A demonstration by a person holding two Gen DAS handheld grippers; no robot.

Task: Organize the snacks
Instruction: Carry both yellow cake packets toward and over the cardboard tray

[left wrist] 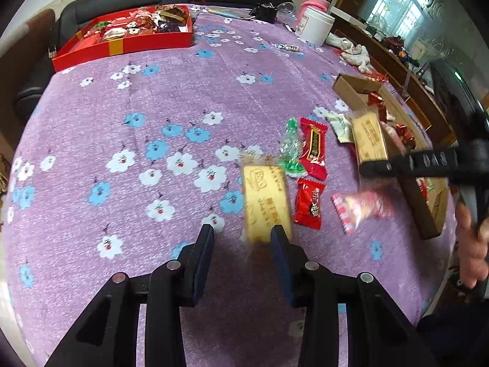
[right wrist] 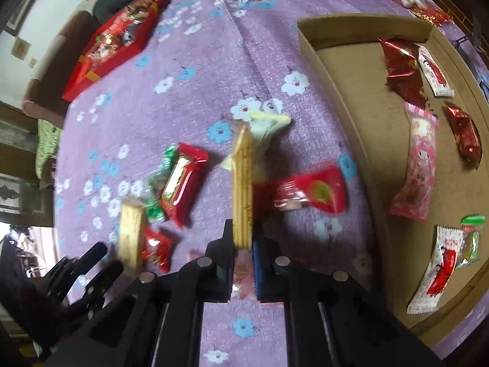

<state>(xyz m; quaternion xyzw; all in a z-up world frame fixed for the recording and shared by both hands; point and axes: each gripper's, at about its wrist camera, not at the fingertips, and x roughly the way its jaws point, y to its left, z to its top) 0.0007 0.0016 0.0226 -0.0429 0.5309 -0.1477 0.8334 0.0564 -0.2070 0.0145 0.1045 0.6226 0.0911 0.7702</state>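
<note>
Two wafer packs (left wrist: 265, 203), two boxes (right wrist: 342, 39)

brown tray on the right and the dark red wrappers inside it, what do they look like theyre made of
The brown tray looks like plain cardboard: matte tan surface, thin folded walls with raw edges. The dark red wrappers look like metallised foil or plastic film: crinkled, with bright glints. Which of the two cannot be told.

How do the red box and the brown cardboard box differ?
The red box sits at the table's far side, away from both grippers; the cardboard box lies beside the right gripper. The red box looks crowded; the cardboard box holds a few scattered packets. Both are shallow, open-topped and hold snacks.
</note>
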